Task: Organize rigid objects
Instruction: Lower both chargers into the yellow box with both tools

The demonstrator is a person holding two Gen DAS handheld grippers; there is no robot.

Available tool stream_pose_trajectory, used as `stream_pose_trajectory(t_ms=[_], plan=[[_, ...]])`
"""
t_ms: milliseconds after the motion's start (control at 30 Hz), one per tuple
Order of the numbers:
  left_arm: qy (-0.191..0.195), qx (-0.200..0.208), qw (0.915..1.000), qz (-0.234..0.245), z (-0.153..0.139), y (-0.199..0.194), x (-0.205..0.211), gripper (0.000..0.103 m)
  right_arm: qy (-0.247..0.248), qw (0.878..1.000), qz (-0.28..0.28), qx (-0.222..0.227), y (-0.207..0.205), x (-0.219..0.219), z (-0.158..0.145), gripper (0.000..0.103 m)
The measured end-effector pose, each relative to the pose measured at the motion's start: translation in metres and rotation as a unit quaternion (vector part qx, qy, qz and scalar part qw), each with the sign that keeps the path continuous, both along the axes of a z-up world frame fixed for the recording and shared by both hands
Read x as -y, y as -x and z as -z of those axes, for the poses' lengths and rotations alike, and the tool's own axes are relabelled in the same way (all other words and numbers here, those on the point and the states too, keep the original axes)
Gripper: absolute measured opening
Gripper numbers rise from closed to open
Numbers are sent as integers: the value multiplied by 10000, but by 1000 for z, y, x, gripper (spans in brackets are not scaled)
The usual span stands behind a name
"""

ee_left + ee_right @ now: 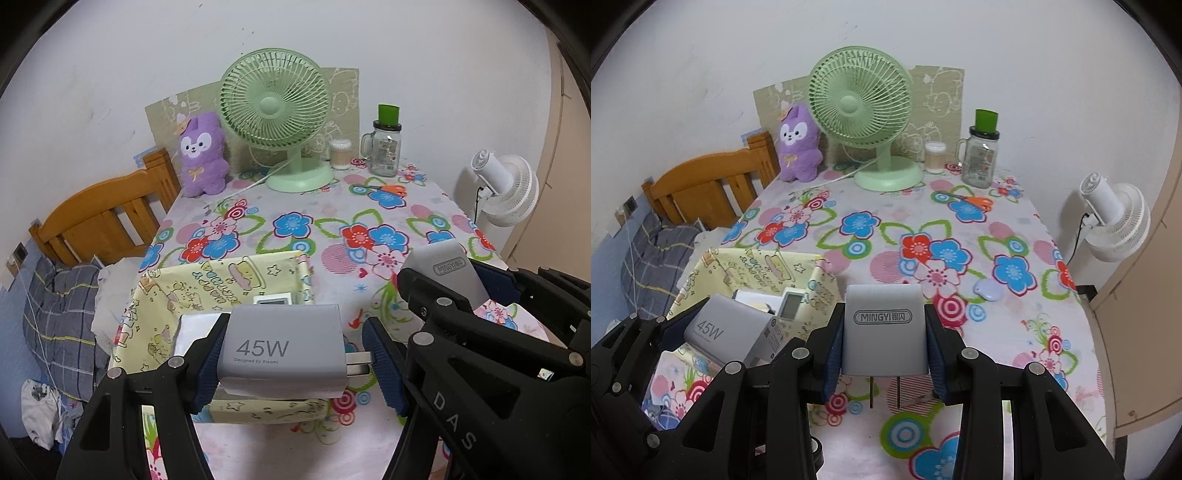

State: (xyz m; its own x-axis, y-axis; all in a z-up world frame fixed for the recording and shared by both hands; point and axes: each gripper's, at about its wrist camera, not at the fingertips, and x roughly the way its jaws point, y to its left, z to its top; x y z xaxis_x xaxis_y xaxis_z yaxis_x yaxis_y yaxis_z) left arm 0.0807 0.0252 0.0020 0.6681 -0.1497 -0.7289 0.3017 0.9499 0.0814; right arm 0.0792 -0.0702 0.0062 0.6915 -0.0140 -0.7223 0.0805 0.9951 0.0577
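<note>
My left gripper (295,365) is shut on a grey 45W charger (284,347); its prongs point right against the right pad. It hangs over the near edge of a yellow cartoon-print fabric box (229,273) on the floral tablecloth. My right gripper (884,354) is shut on a grey MINGYI charger (884,332), prongs pointing down, above the cloth just right of the box (764,262). Each view shows the other gripper close beside it, with the MINGYI charger (448,269) at the right and the 45W charger (716,332) at the left. A small white device with a screen (790,304) lies in the box.
At the table's back stand a green desk fan (860,110), a purple plush (798,147), a cotton-swab tub (935,157) and a glass jar mug with a green lid (980,158). Orange scissors (975,201) and a lilac oval object (989,288) lie on the cloth. A white fan (1115,218) stands right, a wooden headboard (701,184) left.
</note>
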Motion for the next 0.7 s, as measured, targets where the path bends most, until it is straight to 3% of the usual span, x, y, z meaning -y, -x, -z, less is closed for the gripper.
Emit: stream_pose_trajectory(t_ms=[700], plan=[[33, -304, 9993, -195, 28, -43, -59, 72, -66, 9991, -287, -302, -52, -59, 29, 42]])
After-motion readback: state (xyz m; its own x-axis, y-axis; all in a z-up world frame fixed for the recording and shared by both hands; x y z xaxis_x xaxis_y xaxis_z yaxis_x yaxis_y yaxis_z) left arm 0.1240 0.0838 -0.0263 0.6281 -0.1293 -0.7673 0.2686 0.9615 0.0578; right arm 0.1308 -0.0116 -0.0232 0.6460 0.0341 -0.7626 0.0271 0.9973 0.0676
